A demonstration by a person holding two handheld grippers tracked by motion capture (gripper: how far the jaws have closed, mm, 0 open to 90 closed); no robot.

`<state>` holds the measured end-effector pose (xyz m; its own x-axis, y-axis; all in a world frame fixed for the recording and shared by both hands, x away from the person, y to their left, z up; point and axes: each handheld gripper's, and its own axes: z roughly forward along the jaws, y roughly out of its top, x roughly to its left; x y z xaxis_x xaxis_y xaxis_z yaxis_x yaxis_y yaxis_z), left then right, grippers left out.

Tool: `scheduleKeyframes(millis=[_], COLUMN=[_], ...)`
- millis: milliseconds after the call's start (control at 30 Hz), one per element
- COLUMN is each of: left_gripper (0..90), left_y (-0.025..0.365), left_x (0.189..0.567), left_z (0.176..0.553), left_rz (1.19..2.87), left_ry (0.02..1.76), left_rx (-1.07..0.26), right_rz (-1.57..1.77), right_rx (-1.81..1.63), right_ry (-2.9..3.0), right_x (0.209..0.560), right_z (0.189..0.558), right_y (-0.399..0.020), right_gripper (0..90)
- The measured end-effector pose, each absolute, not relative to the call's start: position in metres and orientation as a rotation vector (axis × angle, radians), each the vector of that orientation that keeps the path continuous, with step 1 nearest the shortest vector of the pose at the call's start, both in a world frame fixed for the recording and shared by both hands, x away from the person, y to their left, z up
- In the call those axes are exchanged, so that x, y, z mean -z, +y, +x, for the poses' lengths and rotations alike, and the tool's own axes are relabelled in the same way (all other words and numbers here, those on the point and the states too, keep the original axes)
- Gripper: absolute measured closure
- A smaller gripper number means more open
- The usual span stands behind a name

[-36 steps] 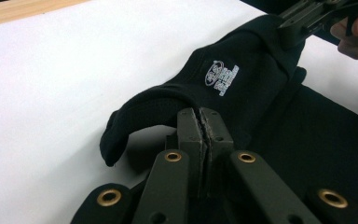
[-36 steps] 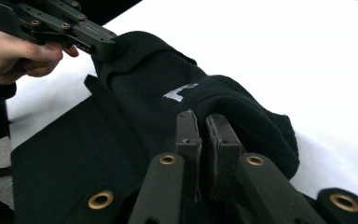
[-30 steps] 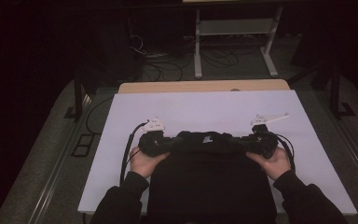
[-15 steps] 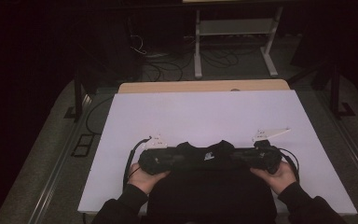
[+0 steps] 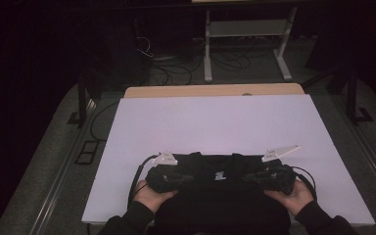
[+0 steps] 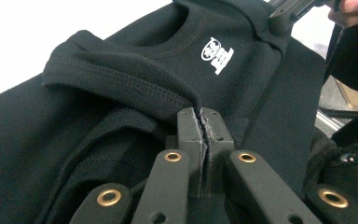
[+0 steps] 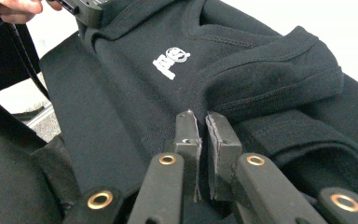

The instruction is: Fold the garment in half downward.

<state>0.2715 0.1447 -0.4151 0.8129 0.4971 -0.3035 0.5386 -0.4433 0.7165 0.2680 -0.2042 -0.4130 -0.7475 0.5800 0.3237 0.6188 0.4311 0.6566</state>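
Both the left tongs (image 6: 204, 122) and right tongs (image 7: 208, 126) are clamped on the shoulders of a soft, limp black sweatshirt (image 5: 215, 171) at the white counter's (image 5: 215, 122) six o'clock edge, best held by its thick seams.

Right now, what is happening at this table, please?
A person holds a black cotton T-shirt with a small white logo stretched between two grippers at the near edge of the white table. The left gripper and the right gripper are each shut on a shoulder of the garment.
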Motion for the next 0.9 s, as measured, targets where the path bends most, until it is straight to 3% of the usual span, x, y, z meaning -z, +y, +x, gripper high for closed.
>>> scheduleKeyframes(millis=[900], left_gripper=[86.8], left_y=[0.144], left_x=[0.425], left_z=[0.252], left_rz=[2.184], left_ry=[0.779], left_rx=[0.162], right_rz=[-1.059], right_rx=[1.077], right_ry=[-2.617], right_x=[0.424], right_z=[0.243], right_y=[-0.199], right_gripper=[82.5])
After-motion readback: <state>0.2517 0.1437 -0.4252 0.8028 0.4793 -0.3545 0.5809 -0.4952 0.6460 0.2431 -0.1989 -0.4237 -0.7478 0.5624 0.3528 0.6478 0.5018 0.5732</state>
